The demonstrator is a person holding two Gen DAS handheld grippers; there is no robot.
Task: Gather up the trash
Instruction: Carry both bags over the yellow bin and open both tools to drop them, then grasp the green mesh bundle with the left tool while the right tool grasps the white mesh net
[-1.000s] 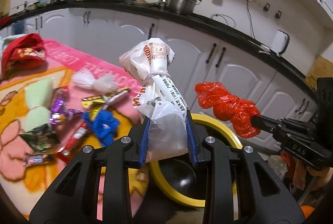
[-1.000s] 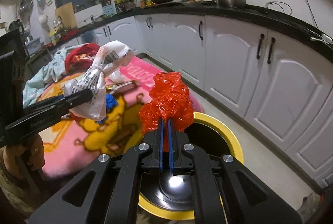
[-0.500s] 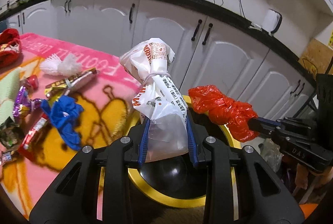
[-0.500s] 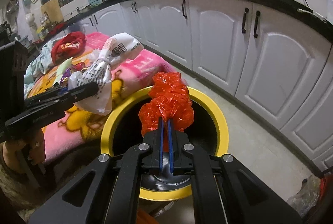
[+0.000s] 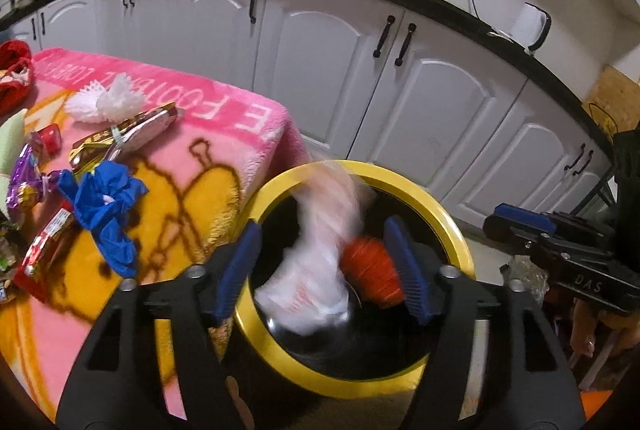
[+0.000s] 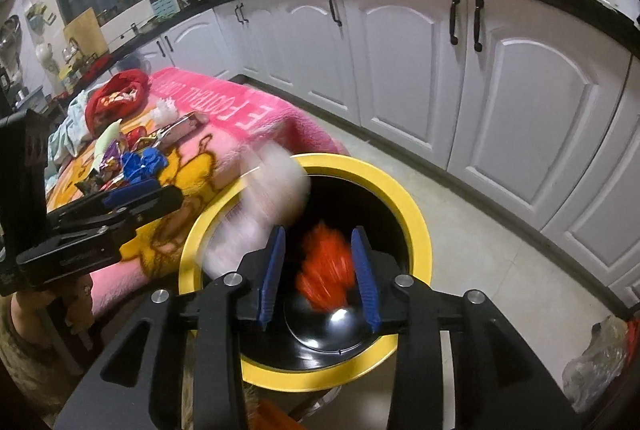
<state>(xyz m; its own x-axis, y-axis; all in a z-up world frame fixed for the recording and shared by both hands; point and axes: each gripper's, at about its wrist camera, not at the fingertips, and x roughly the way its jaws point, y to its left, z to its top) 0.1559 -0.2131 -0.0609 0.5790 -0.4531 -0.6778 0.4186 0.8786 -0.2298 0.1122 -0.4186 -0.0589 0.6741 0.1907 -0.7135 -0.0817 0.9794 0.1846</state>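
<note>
Both the left tongs (image 5: pixel 320 262) and right tongs (image 6: pixel 318 268) are spreading with nothing pinched, the white bag (image 5: pixel 316 250) and red bag (image 6: pixel 326 270) are dropping into the yellow-rimmed bin (image 6: pixel 420 226), and the next reach is pointing toward the wrappers (image 5: pixel 124 134) lying on the pink-blanketed tabletop (image 5: pixel 224 158).

Two bags, one white (image 5: pixel 316 250) and one red (image 5: pixel 370 272), and one yellow-rimmed bin (image 5: pixel 452 230) are counted ahead of two claws.
</note>
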